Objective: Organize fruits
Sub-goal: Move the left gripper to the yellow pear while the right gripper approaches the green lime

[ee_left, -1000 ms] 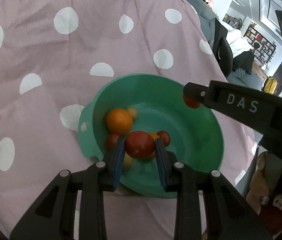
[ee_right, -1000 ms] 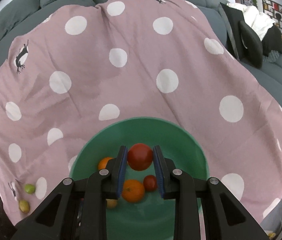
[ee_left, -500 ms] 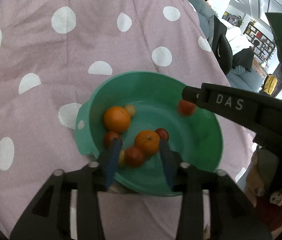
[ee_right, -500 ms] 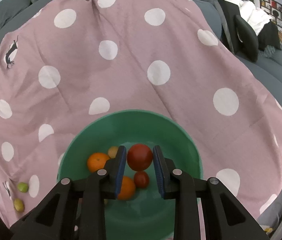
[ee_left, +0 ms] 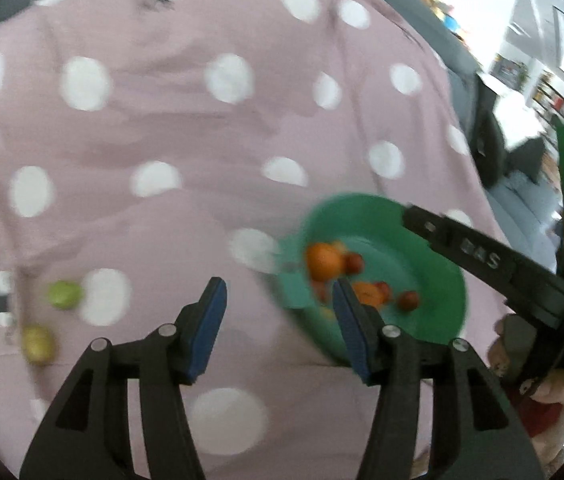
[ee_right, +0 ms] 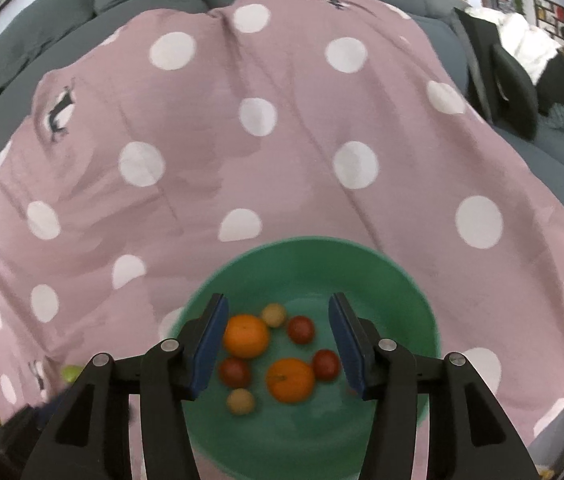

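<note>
Pink cloth with white polka dots (ee_right: 282, 152) covers a grey sofa (ee_right: 42, 40), with shelves and dark cushions off to the right of the room. On it sits a green bowl (ee_right: 309, 256) holding seven fruits: two oranges (ee_right: 246, 336), three red ones (ee_right: 301, 329) and two small yellowish ones (ee_right: 274, 314). Left of the bowl, on the cloth, lie one green fruit (ee_left: 64, 294) and one yellow fruit (ee_left: 37, 344). Right gripper (ee_right: 278, 344) hangs over the bowl, jaws wide and empty. Left gripper (ee_left: 278, 328) sits beside the bowl's left edge, jaws also wide and empty.
</note>
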`<action>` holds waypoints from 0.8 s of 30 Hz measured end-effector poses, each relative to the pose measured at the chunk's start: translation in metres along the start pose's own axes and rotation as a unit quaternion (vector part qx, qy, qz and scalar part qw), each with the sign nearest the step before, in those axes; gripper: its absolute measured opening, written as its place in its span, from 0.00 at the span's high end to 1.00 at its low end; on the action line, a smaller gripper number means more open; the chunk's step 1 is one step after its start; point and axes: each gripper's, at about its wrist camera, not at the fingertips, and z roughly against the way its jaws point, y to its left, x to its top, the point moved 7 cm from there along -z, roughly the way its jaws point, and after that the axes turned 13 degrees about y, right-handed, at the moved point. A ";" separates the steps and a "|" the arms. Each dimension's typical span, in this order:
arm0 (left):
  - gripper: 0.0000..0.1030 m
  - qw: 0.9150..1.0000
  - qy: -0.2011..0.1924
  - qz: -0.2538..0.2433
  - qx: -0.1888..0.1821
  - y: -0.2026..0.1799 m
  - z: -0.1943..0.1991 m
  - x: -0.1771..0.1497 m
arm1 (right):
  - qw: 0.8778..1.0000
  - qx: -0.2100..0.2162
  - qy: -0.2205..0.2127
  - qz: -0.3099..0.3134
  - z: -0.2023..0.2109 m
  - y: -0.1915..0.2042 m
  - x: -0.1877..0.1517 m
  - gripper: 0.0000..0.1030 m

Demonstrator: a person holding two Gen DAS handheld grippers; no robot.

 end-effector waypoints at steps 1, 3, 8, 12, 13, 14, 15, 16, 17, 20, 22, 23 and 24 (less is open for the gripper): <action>0.47 1.000 -0.010 0.016 0.013 0.014 0.009 -0.001 | 1.000 0.003 -0.001 0.004 0.000 0.004 0.000 0.49; 0.47 0.998 -0.022 0.051 0.029 0.041 0.023 -0.005 | 1.000 0.012 -0.003 0.018 0.002 0.016 -0.002 0.49; 0.47 0.988 -0.037 0.132 0.068 0.109 0.050 -0.029 | 0.998 0.028 0.000 0.055 0.000 0.047 -0.007 0.49; 0.47 0.979 -0.032 0.188 0.065 0.152 0.059 -0.050 | 0.994 0.049 0.010 0.099 -0.008 0.083 -0.017 0.49; 0.47 0.977 -0.033 0.201 0.057 0.162 0.061 -0.054 | 0.992 0.060 0.015 0.109 -0.011 0.093 -0.020 0.49; 0.47 0.975 -0.033 0.212 0.053 0.170 0.062 -0.057 | 0.990 0.071 0.020 0.118 -0.014 0.103 -0.023 0.49; 0.48 0.973 -0.033 0.222 0.054 0.179 0.063 -0.059 | 0.988 0.082 0.028 0.129 -0.018 0.114 -0.028 0.49; 0.48 0.970 -0.034 0.233 0.060 0.187 0.064 -0.061 | 0.986 0.088 0.035 0.139 -0.021 0.124 -0.032 0.49; 0.48 0.968 -0.034 0.241 0.067 0.194 0.064 -0.062 | 0.983 0.094 0.040 0.151 -0.024 0.135 -0.037 0.49; 0.48 0.964 -0.025 0.251 0.084 0.209 0.059 -0.067 | 0.975 0.110 0.056 0.187 -0.033 0.163 -0.053 0.49; 0.49 0.963 -0.013 0.254 0.085 0.214 0.050 -0.070 | 0.968 0.122 0.074 0.208 -0.043 0.182 -0.065 0.49; 0.51 0.964 -0.009 0.254 0.082 0.216 0.046 -0.071 | 0.965 0.126 0.081 0.213 -0.045 0.188 -0.070 0.49; 0.54 0.964 -0.003 0.254 0.077 0.216 0.042 -0.071 | 0.962 0.132 0.091 0.220 -0.050 0.195 -0.077 0.49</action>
